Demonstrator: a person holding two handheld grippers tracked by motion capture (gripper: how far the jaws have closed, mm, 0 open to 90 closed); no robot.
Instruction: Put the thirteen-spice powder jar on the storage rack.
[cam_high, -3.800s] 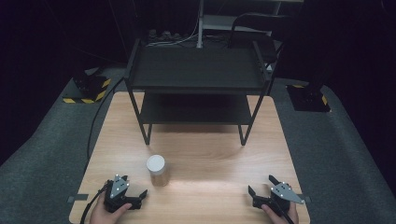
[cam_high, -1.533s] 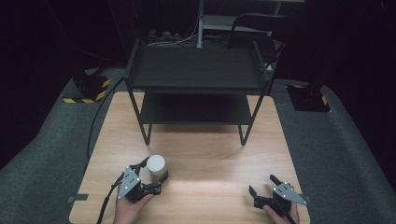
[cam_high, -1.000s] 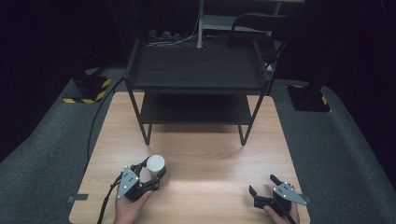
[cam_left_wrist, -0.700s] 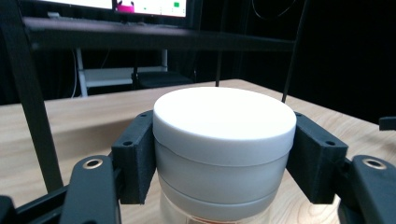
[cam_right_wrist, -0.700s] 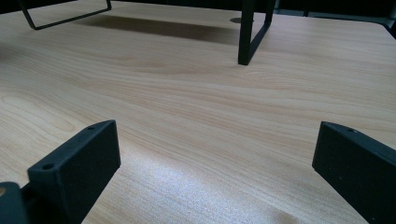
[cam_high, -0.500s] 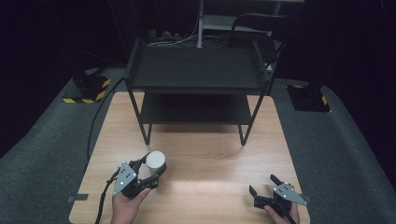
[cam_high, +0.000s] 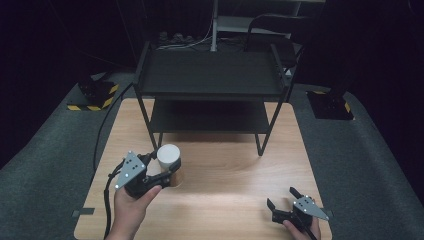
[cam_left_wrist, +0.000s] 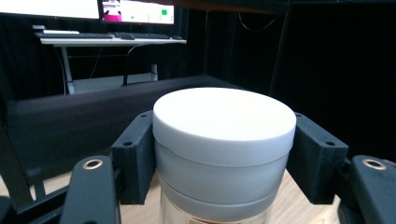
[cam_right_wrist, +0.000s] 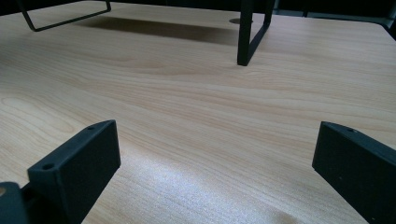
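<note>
text: none legible | monitor screens (cam_left_wrist: 135, 11): too blurred to read

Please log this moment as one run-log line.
left gripper: shut on white-lidded jar | jar: lifted | right gripper: open, empty, over table

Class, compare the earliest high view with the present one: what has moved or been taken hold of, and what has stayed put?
The left claw came forward from the table's near edge to the white-lidded jar, closed on it just below the lid and has lifted it off the wooden table. The right claw stayed open at the near right edge. The black shelf rack has not moved.
</note>
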